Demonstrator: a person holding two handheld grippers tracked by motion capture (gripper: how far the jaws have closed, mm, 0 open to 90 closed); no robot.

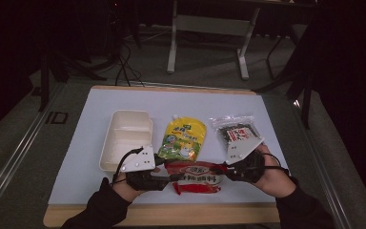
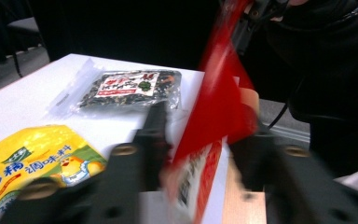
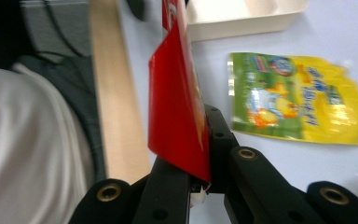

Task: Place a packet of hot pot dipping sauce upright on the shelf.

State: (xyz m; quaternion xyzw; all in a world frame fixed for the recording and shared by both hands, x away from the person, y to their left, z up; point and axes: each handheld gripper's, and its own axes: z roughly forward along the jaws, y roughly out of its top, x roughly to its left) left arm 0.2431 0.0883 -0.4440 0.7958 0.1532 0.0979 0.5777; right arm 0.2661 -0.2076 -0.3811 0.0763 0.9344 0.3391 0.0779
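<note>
A red sauce packet (image 1: 195,174) hangs just above the table's front edge, stretched between my two grippers. In the right gripper view my right gripper (image 3: 195,158) is shut on the edge of the red packet (image 3: 177,112), which stands upright from the jaws. My right gripper (image 1: 221,169) holds the packet's right end. My left gripper (image 1: 171,179) is at the packet's left end. In the left gripper view its jaws stand apart around the blurred red packet (image 2: 214,116), so my left gripper (image 2: 205,135) is open and not pressing on it.
On the white table (image 1: 171,102) lie a cream divided lunch box (image 1: 124,138), a yellow sauce pouch (image 1: 183,138) and a clear bag of dark dried food (image 1: 236,131). The wooden front edge (image 1: 162,214) runs just below my hands. Desk legs stand on the floor beyond.
</note>
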